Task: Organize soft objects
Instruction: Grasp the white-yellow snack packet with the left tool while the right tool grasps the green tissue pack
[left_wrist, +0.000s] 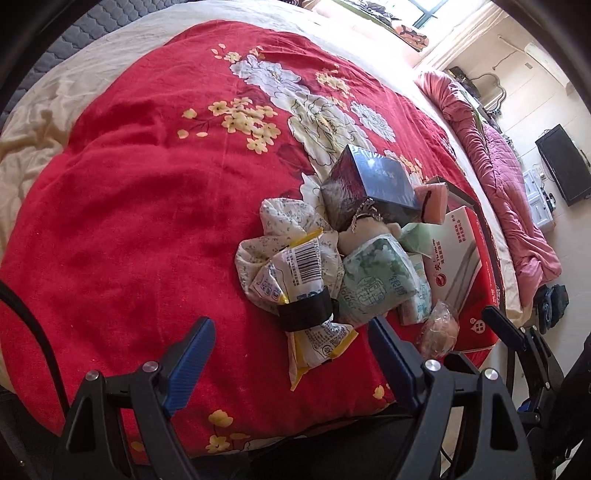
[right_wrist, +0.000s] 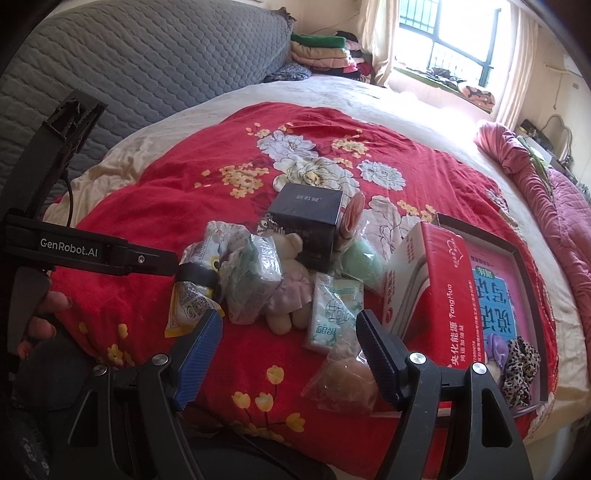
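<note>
A pile of small items lies on the red floral blanket (left_wrist: 147, 221). It holds a yellow snack packet (left_wrist: 306, 295) bound with black tape, a floral cloth (left_wrist: 280, 229), a green tissue pack (left_wrist: 373, 284), a teddy bear (right_wrist: 288, 280), a smaller tissue pack (right_wrist: 332, 314) and a clear bag (right_wrist: 347, 380) with something brown inside. My left gripper (left_wrist: 291, 326) hovers open over the snack packet's near end, touching nothing. My right gripper (right_wrist: 288, 321) is open above the bear's feet and the small tissue pack, with nothing held.
A dark box (right_wrist: 306, 218) stands behind the pile, beside a green sponge (right_wrist: 360, 262). To the right are a red and white carton (right_wrist: 432, 280) and a black-rimmed tray (right_wrist: 532, 280) holding a pink book and scrunchies (right_wrist: 517, 365). A pink quilt (right_wrist: 554, 206) lines the bed's right edge.
</note>
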